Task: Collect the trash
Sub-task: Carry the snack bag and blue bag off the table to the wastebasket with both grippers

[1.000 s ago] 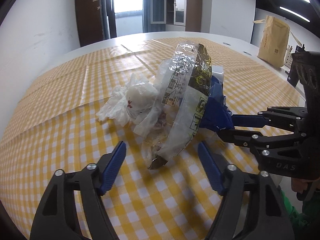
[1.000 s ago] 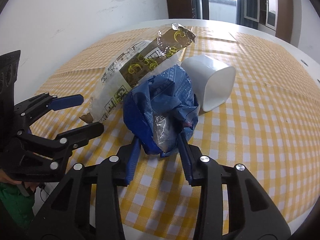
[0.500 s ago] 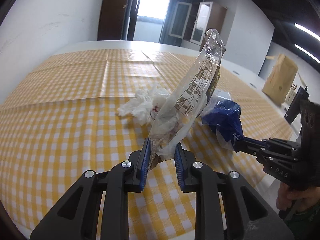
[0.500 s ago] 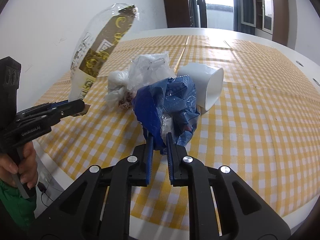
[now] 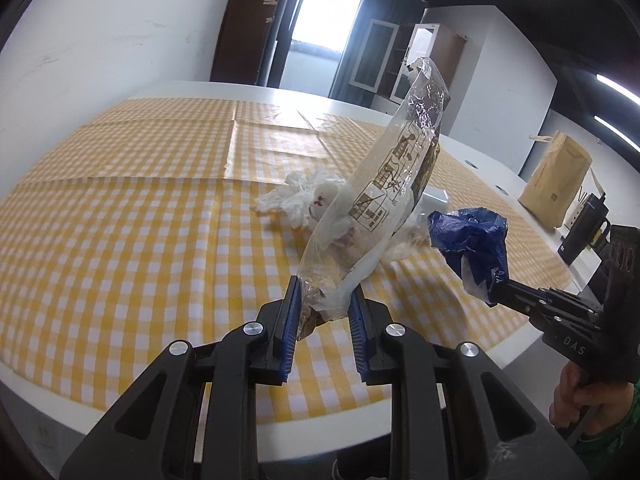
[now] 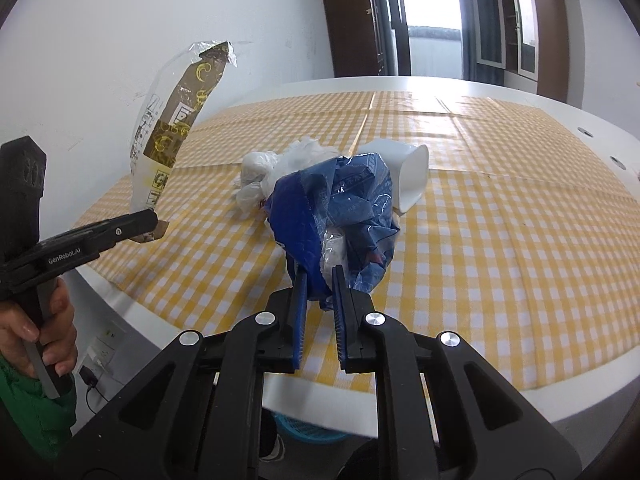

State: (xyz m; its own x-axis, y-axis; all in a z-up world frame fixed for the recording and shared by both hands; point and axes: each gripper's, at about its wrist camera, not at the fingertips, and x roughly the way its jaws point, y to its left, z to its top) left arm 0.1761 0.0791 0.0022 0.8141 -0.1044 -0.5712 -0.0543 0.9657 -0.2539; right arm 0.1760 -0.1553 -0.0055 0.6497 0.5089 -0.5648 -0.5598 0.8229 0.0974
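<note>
My left gripper (image 5: 324, 292) is shut on the lower end of a long clear-and-brown snack wrapper (image 5: 384, 200), which stands up above the yellow checked tablecloth (image 5: 140, 220). In the right wrist view that wrapper (image 6: 176, 128) rises from the left gripper (image 6: 150, 220) at the left. My right gripper (image 6: 320, 276) is shut on a crumpled blue plastic bag (image 6: 344, 216), held clear of the cloth; the left wrist view shows the same blue bag (image 5: 472, 240) at the right. A crumpled white plastic bag (image 6: 264, 176) and a white cup (image 6: 408, 176) on its side lie on the table behind.
The table's white edge (image 6: 320, 404) runs just under both grippers, with a blue basket (image 6: 308, 432) partly visible below it. A brown paper bag (image 5: 556, 188) and a dark box (image 5: 584, 228) stand at the far right. A hand (image 6: 36, 320) holds the left gripper's handle.
Both grippers closed, the left on the snack wrapper and the right on the blue bag. Both then lifted their pieces off the cloth and drew back toward the near table edge.
</note>
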